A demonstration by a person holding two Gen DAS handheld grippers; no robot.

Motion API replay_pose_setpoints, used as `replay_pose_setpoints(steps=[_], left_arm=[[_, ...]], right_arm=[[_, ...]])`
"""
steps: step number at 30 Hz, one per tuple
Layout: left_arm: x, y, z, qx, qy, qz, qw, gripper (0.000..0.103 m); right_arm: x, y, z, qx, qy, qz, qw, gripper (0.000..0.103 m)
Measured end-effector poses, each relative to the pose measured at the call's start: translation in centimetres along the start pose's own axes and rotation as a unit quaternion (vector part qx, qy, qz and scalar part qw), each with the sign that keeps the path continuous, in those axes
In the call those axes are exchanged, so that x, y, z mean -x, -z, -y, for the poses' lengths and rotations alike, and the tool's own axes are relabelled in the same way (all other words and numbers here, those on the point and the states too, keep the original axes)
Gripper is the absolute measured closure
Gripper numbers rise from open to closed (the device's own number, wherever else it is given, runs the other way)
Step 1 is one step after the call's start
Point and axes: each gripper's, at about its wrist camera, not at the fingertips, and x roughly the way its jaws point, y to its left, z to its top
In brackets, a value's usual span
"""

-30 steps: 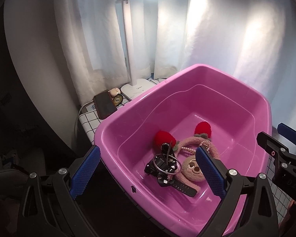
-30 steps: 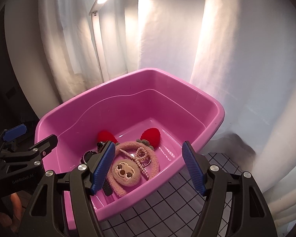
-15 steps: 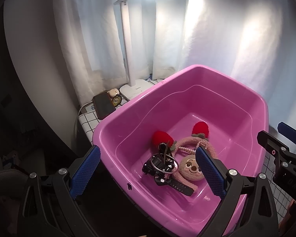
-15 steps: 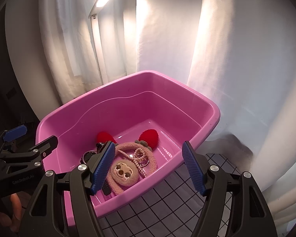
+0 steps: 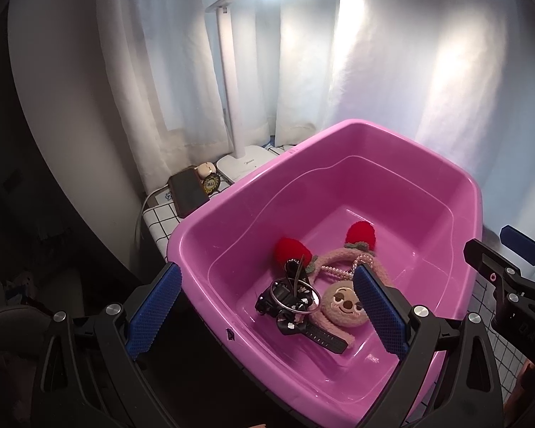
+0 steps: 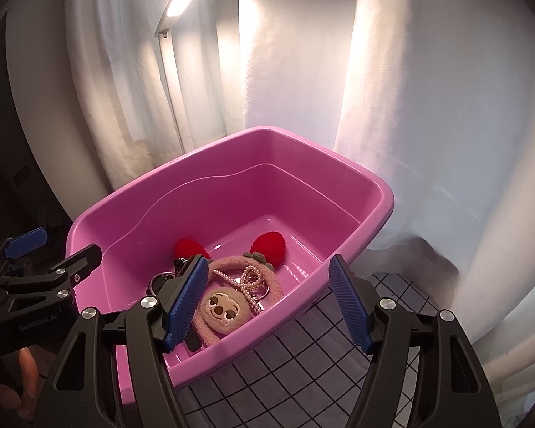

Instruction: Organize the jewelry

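From the left wrist view, my left tool (image 5: 267,315) stands apart at lower centre, holding nothing, above the pink tub (image 5: 446,192). On the tub floor lie a plush headband (image 5: 342,306), a pearl string (image 5: 333,269) and a black watch (image 5: 317,335), heaped together.

From the right wrist view, my right tool (image 6: 267,308) is apart too, empty, over the tub's near rim at centre. A metal ring (image 6: 157,281), possibly a bracelet, sits half hidden behind the left finger. The checked bench (image 6: 303,363) fills the lower middle.

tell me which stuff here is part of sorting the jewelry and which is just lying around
Job: pearl necklace, black watch, metal ring, plush headband, pink tub.
Lying about: desk lamp, dark phone, small round clock.
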Motion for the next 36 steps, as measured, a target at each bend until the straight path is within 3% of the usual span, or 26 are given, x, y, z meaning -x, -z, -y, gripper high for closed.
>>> replay_pose_setpoints(steps=[36], left_arm=[[0.10, 0.76, 0.68, -0.002, -0.004, -0.003, 1.0000, 0.008]], right_arm=[[-0.27, 0.49, -0.19, -0.003, 0.006, -0.006, 1.000, 0.036]])
